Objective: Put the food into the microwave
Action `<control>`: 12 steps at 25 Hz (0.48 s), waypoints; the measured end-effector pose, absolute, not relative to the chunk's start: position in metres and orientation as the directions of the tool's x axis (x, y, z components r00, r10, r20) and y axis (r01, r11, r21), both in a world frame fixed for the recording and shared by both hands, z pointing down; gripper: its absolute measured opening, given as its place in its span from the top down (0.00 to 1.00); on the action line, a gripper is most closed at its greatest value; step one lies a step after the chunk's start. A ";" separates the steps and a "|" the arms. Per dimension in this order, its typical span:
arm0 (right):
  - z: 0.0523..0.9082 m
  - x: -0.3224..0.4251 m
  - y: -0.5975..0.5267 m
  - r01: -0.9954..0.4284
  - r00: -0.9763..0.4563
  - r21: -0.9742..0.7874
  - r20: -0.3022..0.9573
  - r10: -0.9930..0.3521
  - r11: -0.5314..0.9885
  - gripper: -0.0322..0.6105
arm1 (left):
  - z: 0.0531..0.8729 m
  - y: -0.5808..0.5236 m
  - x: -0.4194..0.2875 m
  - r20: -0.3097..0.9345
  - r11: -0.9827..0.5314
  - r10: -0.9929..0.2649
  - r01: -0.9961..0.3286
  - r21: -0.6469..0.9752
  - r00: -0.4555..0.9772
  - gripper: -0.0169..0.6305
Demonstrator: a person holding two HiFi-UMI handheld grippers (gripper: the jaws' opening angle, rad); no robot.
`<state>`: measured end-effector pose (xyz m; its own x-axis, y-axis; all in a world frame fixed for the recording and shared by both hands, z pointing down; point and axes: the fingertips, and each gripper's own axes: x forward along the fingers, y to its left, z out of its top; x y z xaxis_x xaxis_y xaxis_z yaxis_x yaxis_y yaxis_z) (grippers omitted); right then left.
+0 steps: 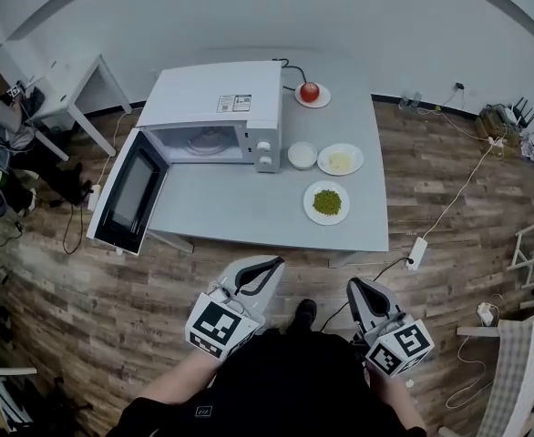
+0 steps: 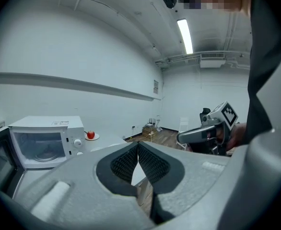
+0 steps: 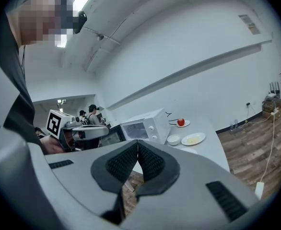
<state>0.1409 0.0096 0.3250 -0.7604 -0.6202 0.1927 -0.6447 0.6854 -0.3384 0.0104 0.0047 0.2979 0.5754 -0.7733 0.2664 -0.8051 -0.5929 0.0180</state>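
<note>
Nothing loaded yet: microwave (image 1: 214,116) open at the table's back-left, plates (image 1: 311,192) untouched along its right edge; my left gripper (image 1: 265,268) and right gripper (image 1: 356,288) clenched, empty.

The left tool (image 1: 271,265) and right tool (image 1: 354,286) are grey, with white cubes (image 1: 220,324) showing black squares. The person wears a black top (image 1: 276,385).

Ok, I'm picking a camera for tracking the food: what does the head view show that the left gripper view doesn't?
Only the head view: the plate of green food at the table's near edge.
Only the left gripper view: the ceiling light.
Both: the microwave, the red fruit on its plate, and the right hand-held gripper.
</note>
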 end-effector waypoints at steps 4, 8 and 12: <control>0.328 0.153 -0.017 -0.614 -0.783 -0.361 0.171 -0.598 0.702 0.93 | 0.301 -0.018 0.027 0.296 -0.580 -0.776 -0.815 0.013 0.557 0.96; 0.335 0.163 -0.033 -0.591 -0.800 -0.386 0.169 -0.575 0.708 0.93 | 0.311 -0.034 0.037 0.332 -0.566 -0.779 -0.824 -0.008 0.532 0.96; 0.344 0.167 -0.049 -0.591 -0.800 -0.404 0.189 -0.569 0.698 0.93 | 0.326 -0.052 0.046 0.367 -0.578 -0.760 -0.816 -0.007 0.536 0.96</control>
